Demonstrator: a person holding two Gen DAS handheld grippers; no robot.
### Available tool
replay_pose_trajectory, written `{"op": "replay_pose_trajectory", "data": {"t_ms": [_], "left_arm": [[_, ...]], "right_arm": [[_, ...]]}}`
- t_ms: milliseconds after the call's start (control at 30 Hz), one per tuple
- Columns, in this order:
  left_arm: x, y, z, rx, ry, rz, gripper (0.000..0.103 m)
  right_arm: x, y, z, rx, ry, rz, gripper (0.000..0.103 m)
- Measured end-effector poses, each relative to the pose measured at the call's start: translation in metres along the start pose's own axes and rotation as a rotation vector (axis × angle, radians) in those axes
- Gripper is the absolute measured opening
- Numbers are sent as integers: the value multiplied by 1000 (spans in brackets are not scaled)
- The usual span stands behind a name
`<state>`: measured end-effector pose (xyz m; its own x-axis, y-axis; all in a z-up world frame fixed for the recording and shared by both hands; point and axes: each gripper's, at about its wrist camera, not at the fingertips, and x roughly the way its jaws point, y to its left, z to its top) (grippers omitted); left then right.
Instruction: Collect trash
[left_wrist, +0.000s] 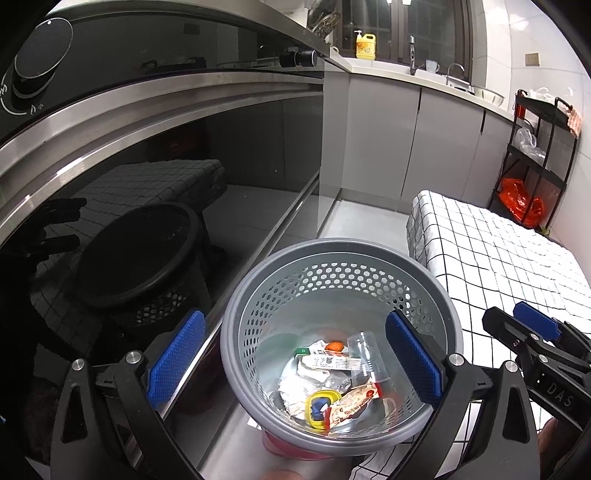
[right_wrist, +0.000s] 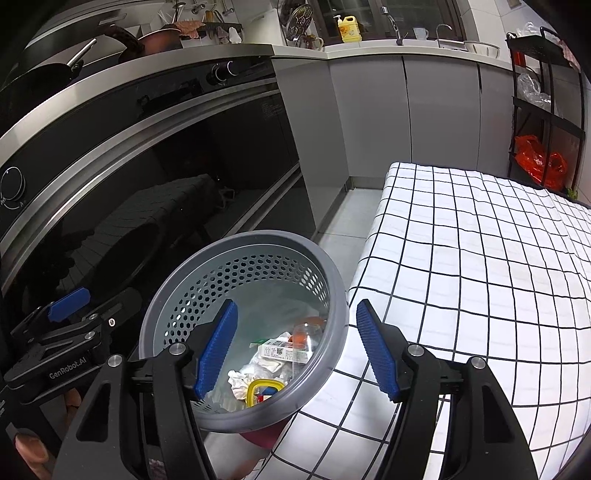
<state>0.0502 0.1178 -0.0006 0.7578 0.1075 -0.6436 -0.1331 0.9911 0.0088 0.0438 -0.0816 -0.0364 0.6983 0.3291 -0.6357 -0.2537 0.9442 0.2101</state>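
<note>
Left wrist view: the bin (left_wrist: 341, 332) stands at six o'clock, trash (left_wrist: 332, 384) inside; left claw (left_wrist: 295, 362) and right claw (right_wrist: 299, 350) are apart, empty. A careless swing could tip it

You are holding the left gripper (left_wrist: 295, 360) over the bin (left_wrist: 452, 325), which is sitting just below and ahead of its fingers. Wrappers (left_wrist: 332, 363) are lying in the bottom of the bin. The oven door (left_wrist: 166, 177) is standing to the left of it, the checked cloth (left_wrist: 498, 251) to its right. The right gripper (right_wrist: 297, 349) is hanging beside the left one, straddling the bin's right rim. Cabinets (left_wrist: 406, 140) are standing far ahead.
</note>
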Motion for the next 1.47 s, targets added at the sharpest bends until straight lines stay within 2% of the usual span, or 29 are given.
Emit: {"op": "replay_pose_trajectory", "data": {"t_ms": [1467], "left_arm": [[0, 1, 1, -5, -1, 10, 96]], "right_arm": [[3, 5, -3, -26, 3, -7, 64]]}}
